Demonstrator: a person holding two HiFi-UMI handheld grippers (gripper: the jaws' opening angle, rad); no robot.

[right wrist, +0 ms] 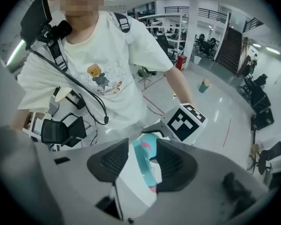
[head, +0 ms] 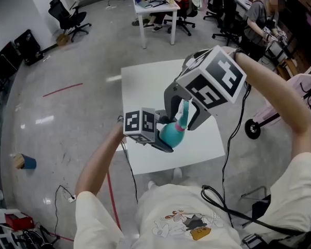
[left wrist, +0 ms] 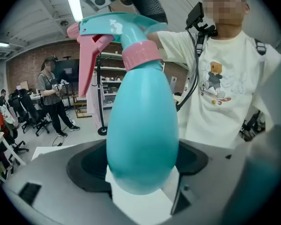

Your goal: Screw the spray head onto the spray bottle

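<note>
Bottle status: spray bottle (left wrist: 143,135) has a teal, egg-shaped, glossy body, widest low down and narrowing to the neck. A ribbed pink collar (left wrist: 140,55) sits at the neck. Above it is the teal spray head (left wrist: 117,27) with a pink trigger (left wrist: 86,64) hanging down on one side. The head sits on the bottle with the collar down on the neck; how tight it is, can't tell from these views

Print: the bottle body shows plain teal. Black-and-white square markers are on both cubes, seen from your head view and on the left one (right wrist: 185,122) from the right gripper view. Your shirt (left wrist: 215,78) has a small cartoon figure on the chest, too small to read any text

Grippers:
- Your left gripper (left wrist: 140,175) has its jaws spread wide and clamped on the fat lower part of the bottle body, one pad on each flank. The bottle stands up out of the jaws, head uppermost
- Your right gripper (right wrist: 143,161) comes in from above with a narrower jaw gap. The spray head (right wrist: 143,165) is between the pads, which sit close against its two sides

Position: from your head view the bottle (head: 171,135) is held up in the air between both grippers, over the near part of the white table (head: 145,87), just in front of your chest
</note>
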